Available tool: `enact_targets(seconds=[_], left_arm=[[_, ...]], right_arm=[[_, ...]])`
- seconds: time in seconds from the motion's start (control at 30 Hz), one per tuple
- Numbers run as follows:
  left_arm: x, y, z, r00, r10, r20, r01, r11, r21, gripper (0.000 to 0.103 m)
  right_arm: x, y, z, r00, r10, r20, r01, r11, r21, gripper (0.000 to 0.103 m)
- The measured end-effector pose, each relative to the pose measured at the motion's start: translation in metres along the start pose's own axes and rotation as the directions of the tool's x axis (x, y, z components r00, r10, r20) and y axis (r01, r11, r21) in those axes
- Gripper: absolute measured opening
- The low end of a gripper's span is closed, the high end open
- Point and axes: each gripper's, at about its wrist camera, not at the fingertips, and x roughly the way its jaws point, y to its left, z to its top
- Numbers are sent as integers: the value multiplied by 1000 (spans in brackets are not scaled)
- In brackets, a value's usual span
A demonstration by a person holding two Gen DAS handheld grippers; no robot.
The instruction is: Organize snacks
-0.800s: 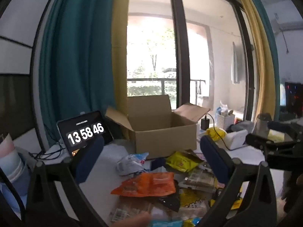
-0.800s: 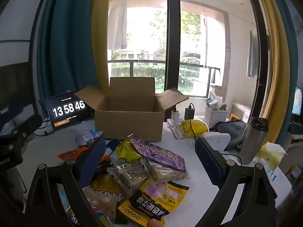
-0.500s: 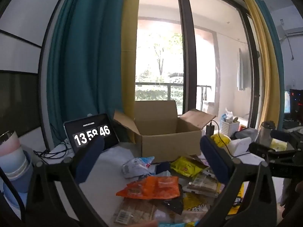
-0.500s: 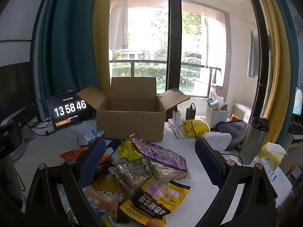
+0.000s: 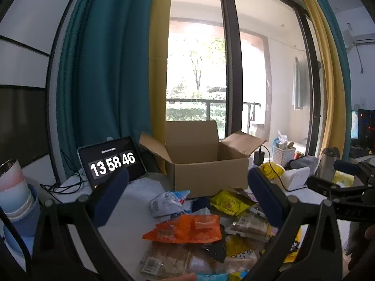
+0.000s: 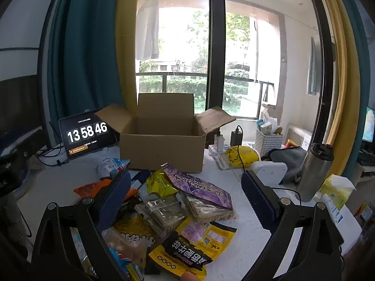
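One cardboard box (image 6: 161, 149) stands open beyond the two hand-held grippers, one to each camera, and one tablet clock (image 6: 88, 135) sits to its left. Ahead of the fingers lie single packets in orange (image 5: 185, 228), purple (image 6: 199, 187) and white-and-blue (image 5: 167, 202), plus at least three yellow ones (the heap overlaps, so a full count cannot be told). To the right stand one steel flask (image 6: 315, 171) and one white basket (image 6: 268, 141).

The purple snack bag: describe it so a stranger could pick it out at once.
Find the open cardboard box at the back of the table. Just in front of it lies a heap of snack packets, and the purple bag lies on top of the heap, slanting from the box down toward the right. It is the only purple packet; its neighbours are yellow, orange or clear.
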Motion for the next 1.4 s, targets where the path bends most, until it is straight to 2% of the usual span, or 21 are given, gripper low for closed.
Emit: enact_targets(seconds=[1.4], left_arm=[[1,-2,-4,1000,6,-27,-6,1000,-2,103]], right_arm=[[3,0,-1,1000,2,-16,-2,1000,1,98]])
